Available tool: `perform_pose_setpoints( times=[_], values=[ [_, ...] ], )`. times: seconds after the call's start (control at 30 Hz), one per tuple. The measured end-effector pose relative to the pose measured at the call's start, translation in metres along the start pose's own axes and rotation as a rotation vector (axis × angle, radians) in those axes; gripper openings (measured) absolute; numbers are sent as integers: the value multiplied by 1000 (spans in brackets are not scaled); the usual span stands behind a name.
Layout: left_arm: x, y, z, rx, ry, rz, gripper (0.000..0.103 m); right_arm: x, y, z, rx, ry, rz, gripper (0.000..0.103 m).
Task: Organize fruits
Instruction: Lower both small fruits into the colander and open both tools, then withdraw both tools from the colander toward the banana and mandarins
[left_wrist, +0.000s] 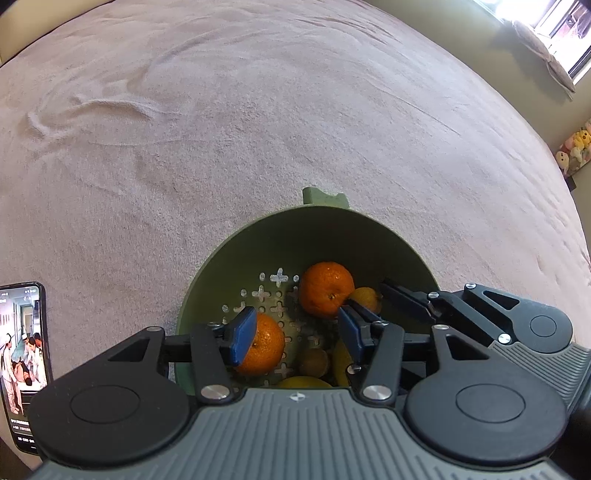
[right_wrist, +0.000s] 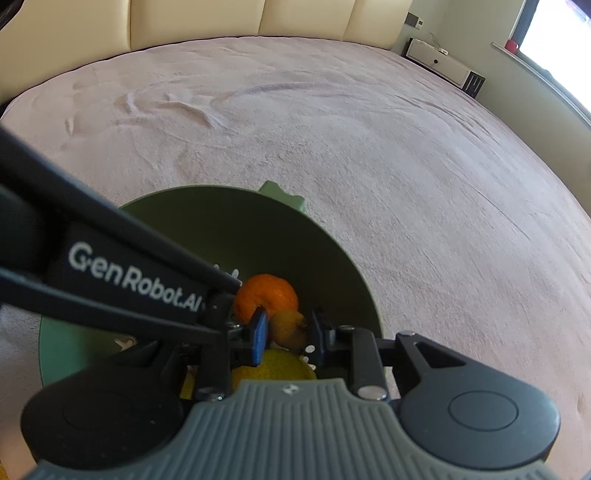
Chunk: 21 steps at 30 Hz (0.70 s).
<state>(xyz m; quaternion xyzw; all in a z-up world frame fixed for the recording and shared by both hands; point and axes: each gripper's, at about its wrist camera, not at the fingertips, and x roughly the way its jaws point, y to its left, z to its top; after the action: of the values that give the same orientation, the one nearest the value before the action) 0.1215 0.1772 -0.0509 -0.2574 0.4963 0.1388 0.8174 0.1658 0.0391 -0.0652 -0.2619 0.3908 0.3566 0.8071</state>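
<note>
Tongs (left_wrist: 297, 332) over pink bedspread (left_wrist: 258, 129), cream headboard (right_wrist: 240, 22).

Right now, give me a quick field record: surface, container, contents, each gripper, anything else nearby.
surface: pink blanket
container: green colander bowl, upright
contents: two oranges, small yellow-brown fruit, other yellow fruit partly hidden
left gripper: open above the bowl, holding nothing
right gripper: shut on the small yellow-brown fruit
nearby: phone, screen lit, beside the bowl
</note>
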Motion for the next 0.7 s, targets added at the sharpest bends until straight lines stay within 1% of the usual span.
perform_pose_setpoints(
  times=[0.1,0.4,0.47,0.5,0.57,0.63,0.7],
  values=[
    [-1,0,0,0,0,1,60,1,1,4,10,-6,2,29],
    [-8,-5,1,6,-19,5,61,-16,-5,2,23,-43,-13,41],
    [-10,-7,1,13,-25,4,61,-22,-8,1,34,-54,-26,48],
    [-11,-9,1,19,-29,3,62,-26,-10,0,40,-60,-34,49],
    [-14,-14,-1,35,-41,-1,62,-35,-14,-3,56,-73,-53,59],
    [-17,-19,-3,57,-55,-8,62,-44,-18,-8,76,-89,-72,62],
    [-20,-25,-5,83,-71,-18,63,-54,-23,-14,97,-97,-98,67]
  ],
)
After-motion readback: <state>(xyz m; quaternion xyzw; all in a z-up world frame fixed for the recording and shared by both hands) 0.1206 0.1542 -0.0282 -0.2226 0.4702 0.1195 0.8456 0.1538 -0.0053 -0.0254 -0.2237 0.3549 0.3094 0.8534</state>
